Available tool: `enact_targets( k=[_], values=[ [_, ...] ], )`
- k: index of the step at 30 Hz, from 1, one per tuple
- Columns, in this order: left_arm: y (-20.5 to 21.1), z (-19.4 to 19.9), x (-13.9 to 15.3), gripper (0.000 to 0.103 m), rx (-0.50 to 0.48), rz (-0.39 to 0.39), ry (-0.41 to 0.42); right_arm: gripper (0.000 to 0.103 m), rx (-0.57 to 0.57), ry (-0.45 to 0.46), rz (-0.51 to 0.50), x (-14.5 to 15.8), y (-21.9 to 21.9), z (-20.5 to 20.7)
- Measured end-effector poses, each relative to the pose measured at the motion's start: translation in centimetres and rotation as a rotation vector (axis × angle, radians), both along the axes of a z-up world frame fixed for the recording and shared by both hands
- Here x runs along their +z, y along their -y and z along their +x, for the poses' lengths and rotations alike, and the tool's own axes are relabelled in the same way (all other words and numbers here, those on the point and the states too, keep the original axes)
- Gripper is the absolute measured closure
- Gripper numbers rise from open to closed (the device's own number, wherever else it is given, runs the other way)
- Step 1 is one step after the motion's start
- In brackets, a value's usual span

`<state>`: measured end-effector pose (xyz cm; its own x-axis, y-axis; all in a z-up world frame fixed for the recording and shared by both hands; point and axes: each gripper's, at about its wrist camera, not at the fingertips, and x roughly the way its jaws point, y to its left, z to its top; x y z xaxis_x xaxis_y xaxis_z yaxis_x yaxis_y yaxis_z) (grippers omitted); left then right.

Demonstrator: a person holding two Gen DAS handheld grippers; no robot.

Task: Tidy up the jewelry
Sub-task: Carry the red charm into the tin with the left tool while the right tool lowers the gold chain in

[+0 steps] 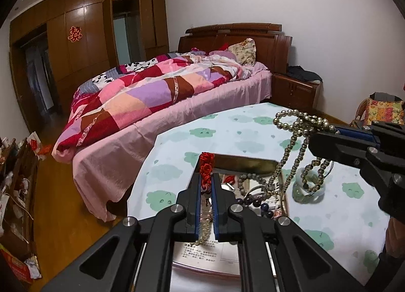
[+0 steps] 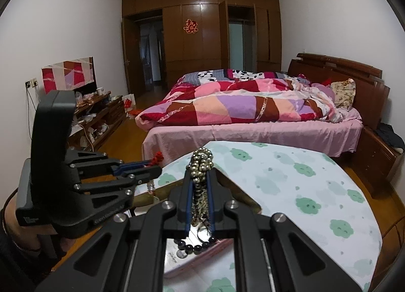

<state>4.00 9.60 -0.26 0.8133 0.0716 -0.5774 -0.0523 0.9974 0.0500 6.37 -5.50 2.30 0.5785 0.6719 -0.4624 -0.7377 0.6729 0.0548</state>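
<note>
Each wrist camera sits close behind its own gripper, looking slightly down over the table (image 1: 227,125) toward the bed (image 2: 253,104); both views share table, bed and wardrobe (image 2: 202,39).

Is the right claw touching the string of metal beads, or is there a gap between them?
Touching. In the left wrist view the right claw is shut on the metal bead string, which hangs from it in loops. The right wrist view shows the beads bunched between its fingers.

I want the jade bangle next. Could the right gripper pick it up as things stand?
Probably not yet: the right gripper is shut on the gold bead necklace, whose loops dangle over the jade bangle. It would need to set the necklace down first.
</note>
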Motion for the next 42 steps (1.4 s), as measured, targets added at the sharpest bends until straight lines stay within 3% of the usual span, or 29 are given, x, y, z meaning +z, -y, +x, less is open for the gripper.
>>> enact_targets(
  k=[31, 42],
  values=[
    [-1.3, 2.8, -6.1, 0.097, 0.034, -0.013, -0.152, 0.091, -0.022, -0.128, -0.155, -6.0, -2.9, 1.9],
    [-1.8, 3.1, -6.9, 0.097, 0.049, -0.01, -0.172, 0.091, -0.03, -0.142, -0.192, -7.3, -3.4, 2.0]
  ],
)
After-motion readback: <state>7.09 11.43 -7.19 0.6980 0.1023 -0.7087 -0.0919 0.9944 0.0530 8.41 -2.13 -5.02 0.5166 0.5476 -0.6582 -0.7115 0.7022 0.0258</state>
